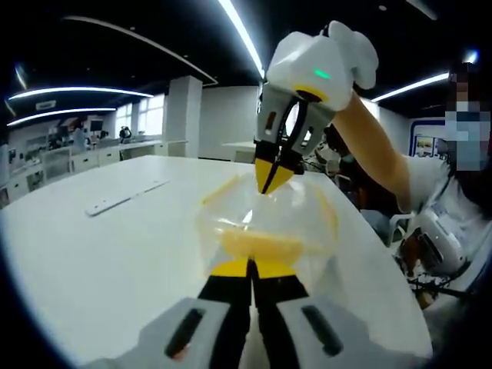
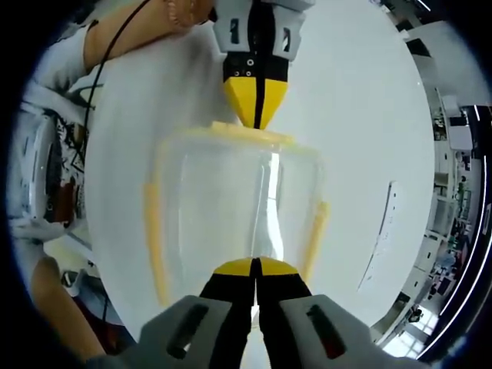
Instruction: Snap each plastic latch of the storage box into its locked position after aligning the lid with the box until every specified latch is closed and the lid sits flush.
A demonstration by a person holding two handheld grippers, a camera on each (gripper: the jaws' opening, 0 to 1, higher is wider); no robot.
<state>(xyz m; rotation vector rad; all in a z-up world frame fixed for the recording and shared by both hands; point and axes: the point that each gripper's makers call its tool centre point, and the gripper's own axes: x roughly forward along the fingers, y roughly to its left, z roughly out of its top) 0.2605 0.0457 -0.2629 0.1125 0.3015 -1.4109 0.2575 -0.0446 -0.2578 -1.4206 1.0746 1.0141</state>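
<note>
A clear plastic storage box (image 2: 231, 207) with its clear lid on lies on the white table (image 2: 361, 100). Yellow latches (image 2: 152, 238) run along its sides, and another yellow latch (image 2: 250, 133) sits at the end far from the right gripper. My left gripper (image 1: 250, 267) is shut, its yellow tips resting against the near end of the box (image 1: 265, 231). My right gripper (image 2: 256, 267) is shut too and presses on the opposite end. In the left gripper view the right gripper (image 1: 271, 175) comes down from above onto the box's far edge. In the right gripper view the left gripper (image 2: 256, 111) touches the far latch.
A flat white strip (image 1: 127, 196) lies on the table to the left of the box, also seen as the strip (image 2: 382, 231). A person's arm (image 1: 377, 146) holds the right gripper. The table's rounded edge (image 1: 400, 292) runs close by on the right, with desks behind.
</note>
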